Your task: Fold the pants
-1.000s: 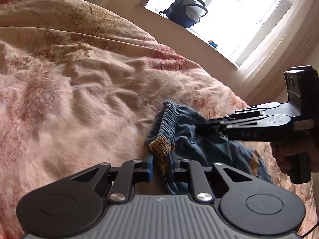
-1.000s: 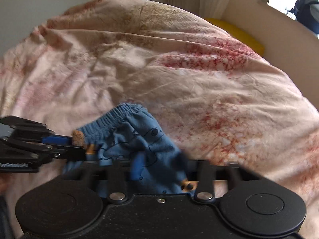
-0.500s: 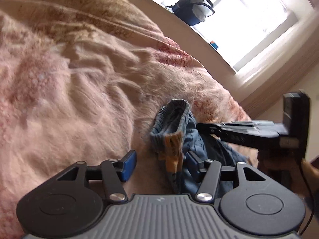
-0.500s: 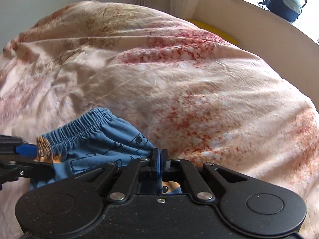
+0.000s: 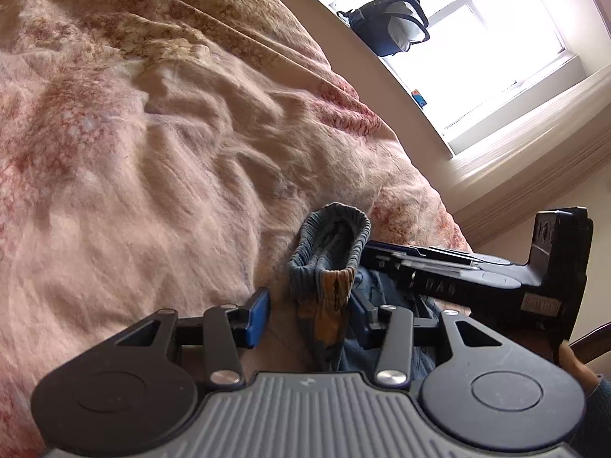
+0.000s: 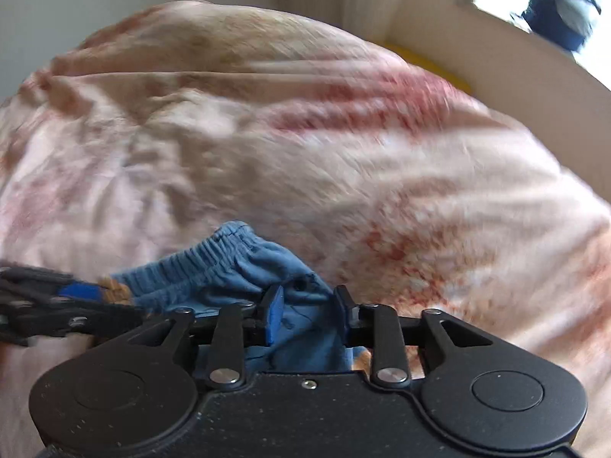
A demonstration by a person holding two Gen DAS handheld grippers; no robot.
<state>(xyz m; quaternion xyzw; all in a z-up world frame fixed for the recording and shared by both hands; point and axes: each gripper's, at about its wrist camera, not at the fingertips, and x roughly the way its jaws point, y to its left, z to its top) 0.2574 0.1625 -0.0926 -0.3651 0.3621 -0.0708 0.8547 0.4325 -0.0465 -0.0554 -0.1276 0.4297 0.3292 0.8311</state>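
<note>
Blue cotton pants with a ribbed elastic waistband and an orange patch lie bunched on the bed, on a pink floral duvet, and everything else is placed from them. In the left wrist view the left tool reaches forward and slopes down toward the pants from the near side. Its blue-padded fingers stand apart; the left pad sits clear of the cloth over bare duvet, while the right finger lies against the orange part of the pants. The jaws have just been closing a little, with the waistband end between them, but they do not pinch it: the tool is released.

The right tool comes in from the right of the pants, lying nearly level across that view, its tip at the waistband. Part of the person's hand shows at its grip, at the lower right edge. Raised letters on its side are partly readable, something like "DAS"; a small label further back is too blurred to read.

In the right wrist view the right tool tilts steeply down over the pants. Its jaws have just been opening and now stand apart, with a fold of blue cloth between them and no pinch visible: released. The left tool enters from the left at the orange patch.

Beyond the pants, a dark bag sits on the windowsill.
</note>
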